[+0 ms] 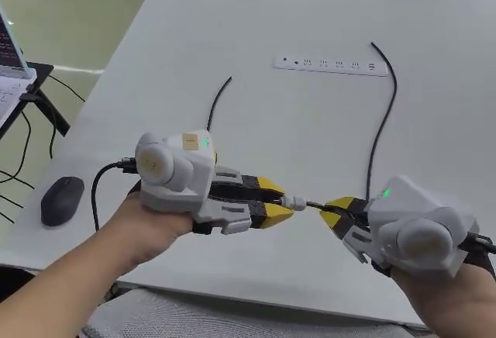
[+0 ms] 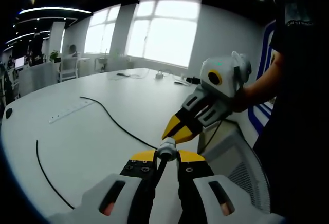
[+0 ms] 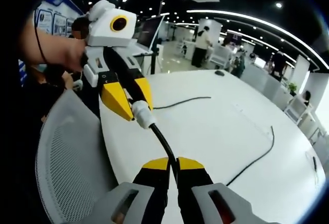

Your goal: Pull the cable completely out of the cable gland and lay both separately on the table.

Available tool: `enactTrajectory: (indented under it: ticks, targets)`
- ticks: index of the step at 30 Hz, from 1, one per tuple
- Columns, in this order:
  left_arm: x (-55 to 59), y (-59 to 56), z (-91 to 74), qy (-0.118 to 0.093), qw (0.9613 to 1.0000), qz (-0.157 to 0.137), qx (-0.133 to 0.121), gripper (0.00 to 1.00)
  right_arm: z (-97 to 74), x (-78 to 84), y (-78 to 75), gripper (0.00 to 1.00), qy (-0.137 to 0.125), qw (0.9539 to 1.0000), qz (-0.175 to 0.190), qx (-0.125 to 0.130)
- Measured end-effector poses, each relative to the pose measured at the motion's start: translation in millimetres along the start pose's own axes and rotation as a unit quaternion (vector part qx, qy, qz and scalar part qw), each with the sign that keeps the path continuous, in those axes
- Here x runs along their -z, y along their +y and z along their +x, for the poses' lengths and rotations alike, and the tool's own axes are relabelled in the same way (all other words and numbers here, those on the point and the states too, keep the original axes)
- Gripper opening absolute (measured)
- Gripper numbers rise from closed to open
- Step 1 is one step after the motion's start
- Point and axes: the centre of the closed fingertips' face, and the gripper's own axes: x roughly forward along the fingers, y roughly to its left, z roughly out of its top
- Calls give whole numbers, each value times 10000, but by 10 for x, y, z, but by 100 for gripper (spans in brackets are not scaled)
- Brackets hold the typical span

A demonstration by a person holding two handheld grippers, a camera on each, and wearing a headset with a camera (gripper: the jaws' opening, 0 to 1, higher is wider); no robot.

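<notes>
Cable gland [image 3: 142, 115]: small, white, ribbed plastic, held in the air just off the near edge of the desk [image 1: 294, 136]. The cable [image 3: 164, 143], black and round, is still seated in it and runs straight from its mouth.

Left gripper [image 1: 283, 201]: yellow-tipped jaws closed around the gland body. Its own view shows the gland end-on between the tips, a round grey-white cap.

Right gripper [image 1: 328, 210]: jaws pressed together on the cable, a little way from the gland. Its own view shows the bare stretch of cable between the two grippers, which the left gripper view hides behind the gland.

In the head view I see a black run leading from behind the right gripper up across the desk; it appears to be the same cable, though the join is hidden.

Desk top is white, smooth and matt. On it lie a second short black lead [image 1: 218, 99], a long white power strip [image 1: 329, 64] and a dark mouse [image 1: 60, 200]. A grey mesh chair back [image 3: 67, 157] sits below the grippers.
</notes>
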Motion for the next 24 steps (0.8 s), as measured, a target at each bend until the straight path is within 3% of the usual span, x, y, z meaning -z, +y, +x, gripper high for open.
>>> enactTrajectory:
  ticks: [7,12,15,18,21,24]
  targets:
    - [-32,-30,2,-136,9999,-54,-9,15,-7,232,-144,0,206,9970,717,223]
    - [-25,-61,9,-180,9998,-94,-18,15,2,405,-179,0,333,9914,1234,281]
    - [-21,-79,11,-205,9997,-115,-24,15,15,498,-172,0,403,9828,1781,287]
    - [-16,-69,8,-208,9997,-112,-67,15,51,590,-163,0,452,9707,2346,273]
    - [5,-61,17,-183,9997,-96,-116,15,88,646,-173,0,488,9652,2547,330]
    - [19,-57,31,-184,9997,-118,-143,15,90,636,-154,0,518,9646,2561,359]
